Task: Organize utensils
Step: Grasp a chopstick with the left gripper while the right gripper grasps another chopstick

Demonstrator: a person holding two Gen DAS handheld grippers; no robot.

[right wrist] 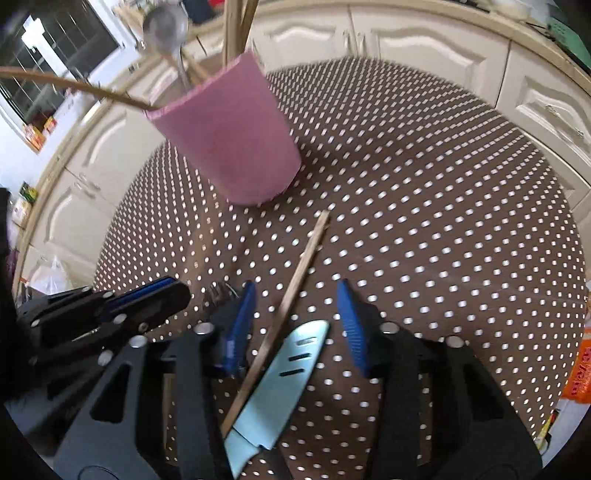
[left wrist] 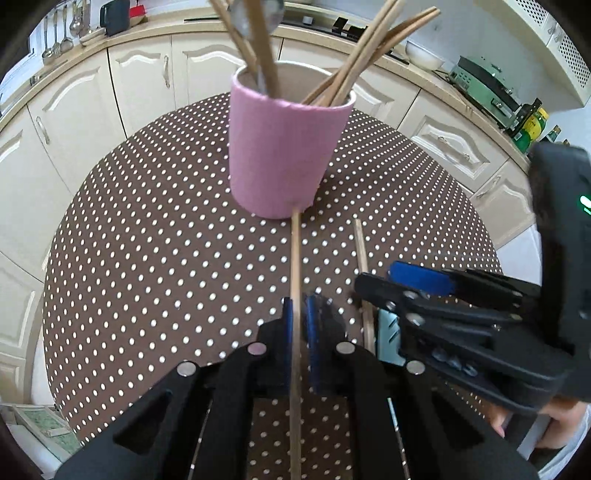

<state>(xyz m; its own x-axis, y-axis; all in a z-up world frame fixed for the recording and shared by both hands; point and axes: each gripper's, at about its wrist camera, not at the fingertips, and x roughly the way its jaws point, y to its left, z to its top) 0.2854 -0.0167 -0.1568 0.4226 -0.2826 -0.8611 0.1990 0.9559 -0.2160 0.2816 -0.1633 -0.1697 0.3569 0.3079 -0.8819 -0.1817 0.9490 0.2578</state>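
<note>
A pink cup (left wrist: pixel 280 147) (right wrist: pixel 229 140) stands on the dotted table and holds several wooden chopsticks and a metal spoon (right wrist: pixel 166 26). My left gripper (left wrist: pixel 300 314) is shut on one chopstick (left wrist: pixel 295 258), whose far tip reaches the cup's base. A second chopstick (right wrist: pixel 295 280) (left wrist: pixel 362 277) lies on the cloth across a light-blue knife blade (right wrist: pixel 280 376) (left wrist: pixel 388 339). My right gripper (right wrist: pixel 295 295) (left wrist: pixel 406 291) hangs over both. Its blue pads stand apart on either side of them and touch neither. The knife's handle is hidden under the gripper.
The round table (left wrist: pixel 147 240) has a brown cloth with white dots, and its edge curves close behind the cup. Cream cabinets (left wrist: pixel 74 110) ring the table. An orange packet (right wrist: pixel 580 369) sits at the right edge. Bottles (left wrist: pixel 532 125) and an appliance (left wrist: pixel 480 81) stand on the counter.
</note>
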